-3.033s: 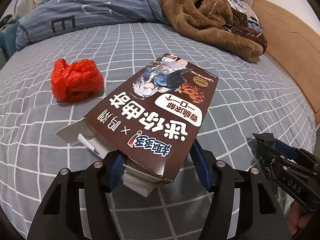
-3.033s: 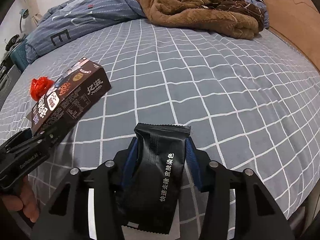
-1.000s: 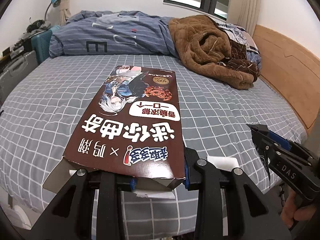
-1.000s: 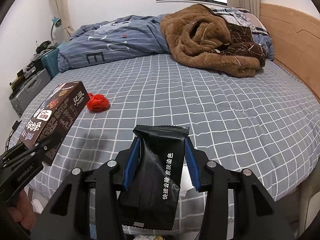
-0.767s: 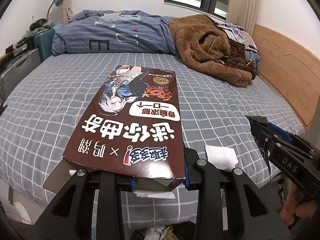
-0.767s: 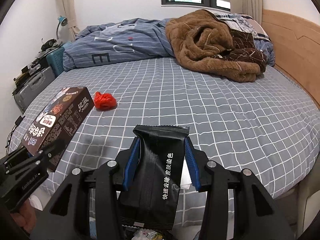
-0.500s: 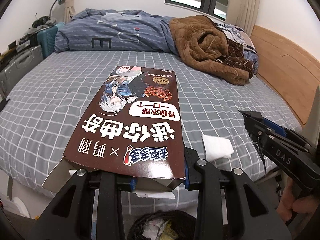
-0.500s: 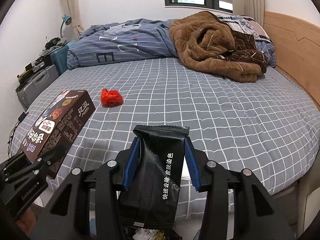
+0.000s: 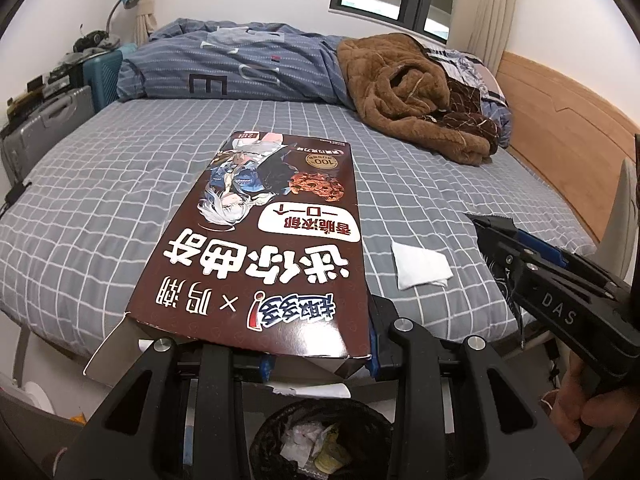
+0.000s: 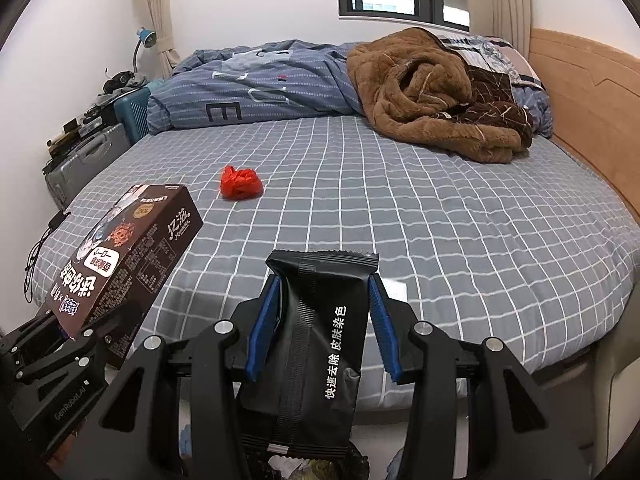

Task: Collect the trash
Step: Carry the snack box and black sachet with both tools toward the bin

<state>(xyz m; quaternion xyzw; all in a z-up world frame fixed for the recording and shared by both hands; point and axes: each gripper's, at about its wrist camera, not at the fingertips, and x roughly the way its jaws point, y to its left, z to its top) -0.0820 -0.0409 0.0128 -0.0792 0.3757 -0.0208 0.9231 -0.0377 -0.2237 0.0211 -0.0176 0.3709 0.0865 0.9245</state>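
"DAS" on right gripper (image 9: 516,256); "CenRobot.AI" on left gripper (image 10: 76,340); "E" on duvet (image 10: 256,88); "100" on cookie box (image 9: 260,248).

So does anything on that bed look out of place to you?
Yes: a crumpled red plastic bag and a white tissue lie loose on the checked sheet. A brown fleece is heaped untidily near the headboard.

Two wrist views; shared bed (image 9: 120,184) ahead
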